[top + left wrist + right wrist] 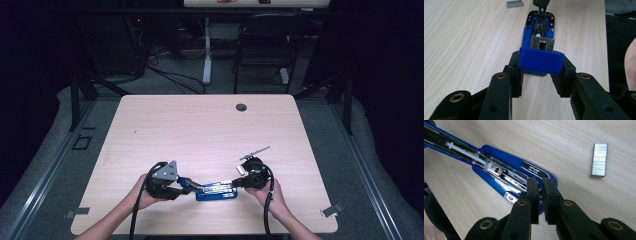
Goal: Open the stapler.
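Observation:
A blue stapler (216,192) lies opened near the table's front edge, its metal magazine bare. My left gripper (192,186) comes in from the left and is shut on the stapler's raised blue lid (540,62), one pad on each side of its end. My right gripper (540,190) is at the stapler's (499,155) front end, jaws nearly together with only a slit between them, tips down at the magazine. Whether something thin is pinched there I cannot tell. A loose strip of staples (599,159) lies on the wood beside the stapler's nose.
The wooden table (200,125) stretches away behind the stapler, with a cable hole (241,107) near its far edge. A black chair (265,45) and floor cables sit beyond it. The front edge runs close under both hands.

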{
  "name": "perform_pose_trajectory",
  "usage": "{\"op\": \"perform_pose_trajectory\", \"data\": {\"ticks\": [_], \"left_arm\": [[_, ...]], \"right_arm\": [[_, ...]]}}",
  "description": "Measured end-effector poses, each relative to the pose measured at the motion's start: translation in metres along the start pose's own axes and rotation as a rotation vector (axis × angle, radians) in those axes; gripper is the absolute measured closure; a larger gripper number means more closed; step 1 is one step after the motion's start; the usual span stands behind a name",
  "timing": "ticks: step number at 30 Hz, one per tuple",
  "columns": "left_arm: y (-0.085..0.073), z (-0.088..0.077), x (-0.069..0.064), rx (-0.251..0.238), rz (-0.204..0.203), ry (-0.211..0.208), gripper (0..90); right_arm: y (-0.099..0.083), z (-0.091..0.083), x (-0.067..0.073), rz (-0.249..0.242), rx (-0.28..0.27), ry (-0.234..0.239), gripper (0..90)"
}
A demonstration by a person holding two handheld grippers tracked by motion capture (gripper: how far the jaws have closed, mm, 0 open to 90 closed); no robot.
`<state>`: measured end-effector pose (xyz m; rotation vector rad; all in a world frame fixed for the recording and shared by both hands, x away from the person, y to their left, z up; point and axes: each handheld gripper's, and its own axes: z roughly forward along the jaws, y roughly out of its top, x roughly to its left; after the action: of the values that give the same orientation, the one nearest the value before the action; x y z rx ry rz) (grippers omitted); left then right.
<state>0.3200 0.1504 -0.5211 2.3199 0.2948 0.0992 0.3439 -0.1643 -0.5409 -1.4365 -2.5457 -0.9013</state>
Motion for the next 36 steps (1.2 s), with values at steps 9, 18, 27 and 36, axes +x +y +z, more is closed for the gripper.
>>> {"op": "perform_pose_trajectory", "data": {"ticks": [9, 18, 27, 36], "left_arm": [[-0.017, 0.000, 0.003, 0.031, -0.012, -0.004, 64.7], [-0.025, 0.005, 0.006, 0.084, 0.005, -0.008, 65.6], [-0.018, 0.018, -0.002, 0.108, 0.081, 0.014, 90.0], [-0.007, 0.019, 0.000, 0.080, 0.021, 0.052, 71.3]], "right_arm": [[0.000, 0.000, 0.000, -0.004, 0.006, 0.001, 85.5], [0.001, -0.001, -0.001, -0.001, 0.011, -0.001, 85.5], [0.003, 0.000, 0.001, -0.009, 0.023, -0.008, 84.8], [0.002, 0.000, 0.002, -0.015, 0.012, -0.011, 85.0]]}}
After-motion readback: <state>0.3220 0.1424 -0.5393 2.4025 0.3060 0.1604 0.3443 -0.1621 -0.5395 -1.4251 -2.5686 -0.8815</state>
